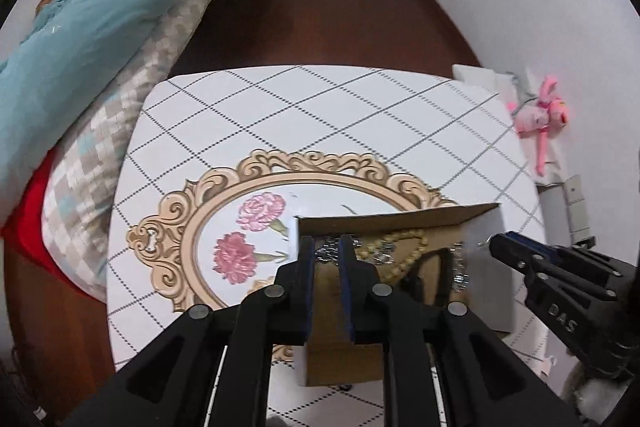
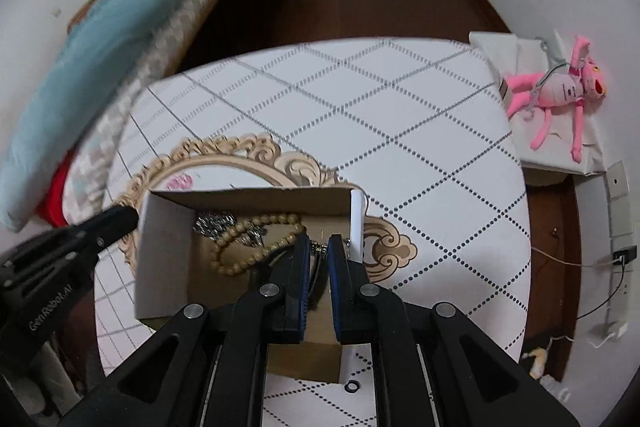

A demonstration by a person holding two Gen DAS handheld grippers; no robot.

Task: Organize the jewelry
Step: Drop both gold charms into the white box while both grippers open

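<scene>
Jewelry fills an open, shallow brown cardboard box with plain matte walls, which sits on a glossy white tabletop printed with a dotted grey diamond grid and an ornate beige scrolled oval frame around pink carnations. Inside the box lie a loop of round tan wooden beads, a bunched silvery metal chain near the far left corner, and a thin dark band curving across the cardboard floor.

The left gripper, black plastic with blue pads, hangs over the box's left edge, its jaws slightly parted with nothing between them. The right gripper, of the same make, reaches into the right side of the box and is clenched on a small silvery metal piece; its exact shape is too small to tell.

A small black ring lies on the tabletop just beside the box's near wall. Beyond the tabletop, a pink plush toy rests on a white block, and a quilted teal blanket covers a bed.
</scene>
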